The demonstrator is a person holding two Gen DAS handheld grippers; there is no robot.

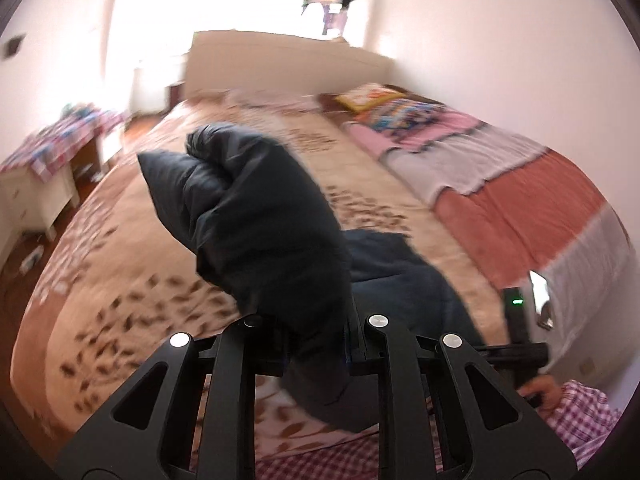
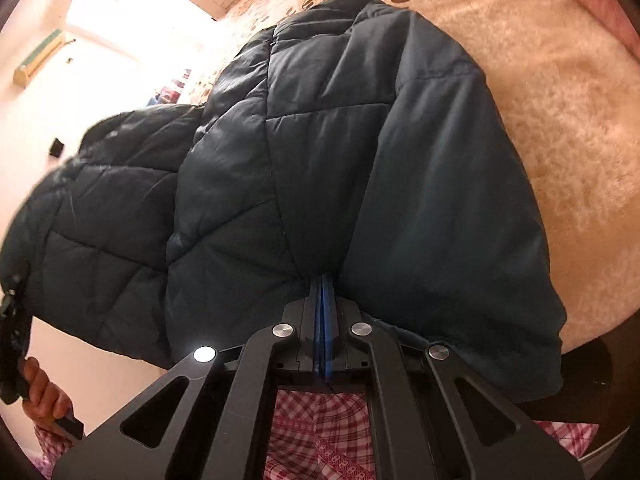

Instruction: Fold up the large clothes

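Above the bed [image 1: 120, 240], your dark quilted jacket [image 2: 320, 140] hangs lifted between the two grippers, its far part sagging back onto the beige leaf-patterned blanket [image 2: 560, 100] that covers the bed. It is a puffy, padded garment: judge it soft and bulky rather than heavy, with a smooth shell that looks liable to slide out of a shallow pinch. It will not hold a crease by itself, so each fold probably needs pressing flat onto the bed. Take it at seams, hem or cuff, where the cloth is thinner and firmer, rather than over a fat quilted panel.

Your right gripper [image 2: 323, 280] is closed almost completely, its blue pads pressed together on a gathered edge of the jacket, with fabric bulging to either side. Your left gripper [image 1: 308, 316] has a rolled, sleeve-like bunch of the jacket standing up from between its fingers; the fingertips are buried in the cloth, so you cannot tell how narrow the gap is, but it does appear to be clamped on the fabric. Past the jacket, toward the bed's far side, lie pink and red blankets [image 1: 500, 184] and a small stack of colourful folded things [image 1: 400, 112].
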